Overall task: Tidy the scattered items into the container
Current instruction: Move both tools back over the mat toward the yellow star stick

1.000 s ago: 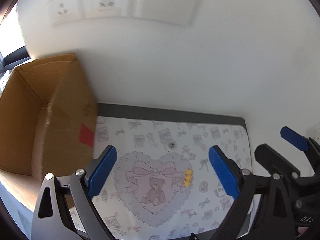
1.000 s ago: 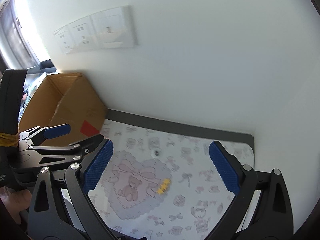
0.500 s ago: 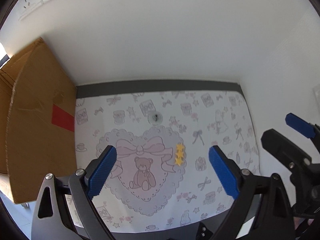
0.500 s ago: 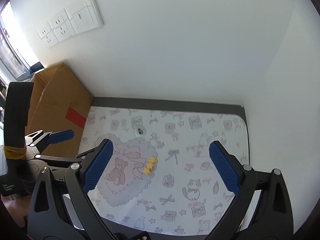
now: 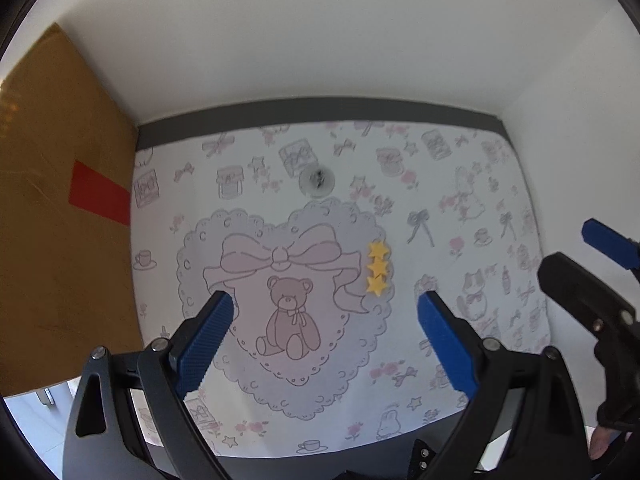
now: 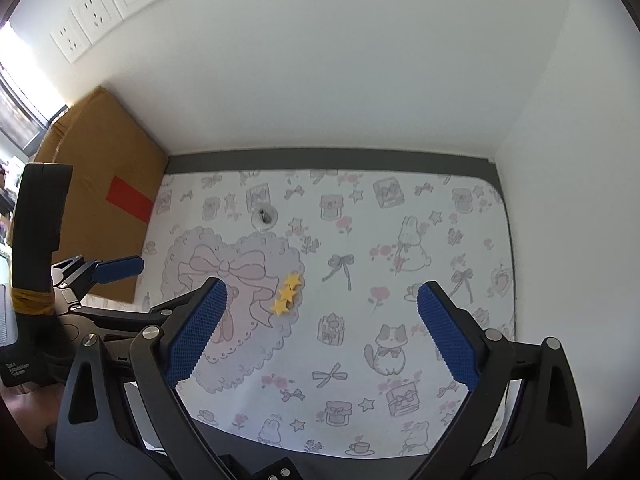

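Moved: both grippers have dropped closer to the mat since a second ago.
Left gripper (image 5: 324, 316): jaws wide apart, nothing between them.
Right gripper (image 6: 322, 308): jaws wide apart, holding nothing.
Star clip (image 5: 378, 267): one, three yellow stars, lying on the mat (image 5: 460, 184) at the heart's right edge.
Cardboard box (image 5: 60, 216): one, left of the mat.
Round object (image 5: 317, 179): one, small, above the heart.
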Motion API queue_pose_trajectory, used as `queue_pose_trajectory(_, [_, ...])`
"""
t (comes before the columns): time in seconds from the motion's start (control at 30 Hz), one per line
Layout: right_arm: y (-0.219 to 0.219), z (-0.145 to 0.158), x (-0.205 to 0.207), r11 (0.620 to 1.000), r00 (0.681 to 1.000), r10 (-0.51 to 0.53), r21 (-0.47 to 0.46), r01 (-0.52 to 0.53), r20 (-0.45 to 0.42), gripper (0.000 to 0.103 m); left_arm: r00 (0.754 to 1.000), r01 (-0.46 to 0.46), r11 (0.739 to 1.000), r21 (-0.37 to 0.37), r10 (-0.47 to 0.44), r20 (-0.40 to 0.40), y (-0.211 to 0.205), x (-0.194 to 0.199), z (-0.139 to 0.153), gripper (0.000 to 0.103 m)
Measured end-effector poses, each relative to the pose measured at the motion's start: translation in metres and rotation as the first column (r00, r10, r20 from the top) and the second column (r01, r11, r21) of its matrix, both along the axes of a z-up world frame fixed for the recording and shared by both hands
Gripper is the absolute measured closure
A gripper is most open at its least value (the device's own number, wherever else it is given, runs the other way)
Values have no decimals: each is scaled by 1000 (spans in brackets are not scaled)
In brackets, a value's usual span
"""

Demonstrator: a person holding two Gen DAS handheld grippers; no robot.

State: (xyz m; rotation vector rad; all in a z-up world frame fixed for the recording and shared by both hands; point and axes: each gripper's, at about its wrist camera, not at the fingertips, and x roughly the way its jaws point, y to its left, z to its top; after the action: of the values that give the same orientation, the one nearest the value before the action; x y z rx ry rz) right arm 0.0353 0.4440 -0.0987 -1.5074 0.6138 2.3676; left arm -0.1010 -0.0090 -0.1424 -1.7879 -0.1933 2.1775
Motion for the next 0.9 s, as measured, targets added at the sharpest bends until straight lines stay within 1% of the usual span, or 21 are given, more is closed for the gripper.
queue_pose_trajectory(0.2, [0,-23,-7,999,998,33,-25,-32,49,18,999,1,1000,-17,-1,34,-1,-6,-18,10])
queue_pose_trajectory(0.27, [0,-30,-9,999,997,44,-34,-42,61,23,999,-3,1000,-14,3,42,-2,-9,-24,10])
queue_pose_trajectory(0.4, [1,-44,-15,997,994,67,-51,-62,88,27,998,0,1000,-16,1,64,-2,-15,-35,10])
queue_pose_trajectory(0.47, [0,-52,-18,995,991,85,-63,-78,105,34,997,4,1000,-15,-3,72,-2,-16,-40,10])
queue_pose_trajectory(0.53, [-3,-62,-22,993,987,103,-77,-94,124,38,997,8,1000,-16,-7,83,-1,-19,-47,10])
queue_pose_trajectory(0.63, [-7,-76,-27,988,980,133,-95,-120,148,38,994,13,1000,-5,-12,110,-1,-24,-57,10])
queue_pose_trajectory(0.7, [-11,-86,-32,985,975,149,-110,-131,166,38,993,7,1000,-19,-5,121,-4,-26,-64,11])
queue_pose_trajectory(0.9, [-21,-113,-50,971,953,216,-145,-188,212,46,985,-14,999,-49,22,170,-18,-34,-88,11])
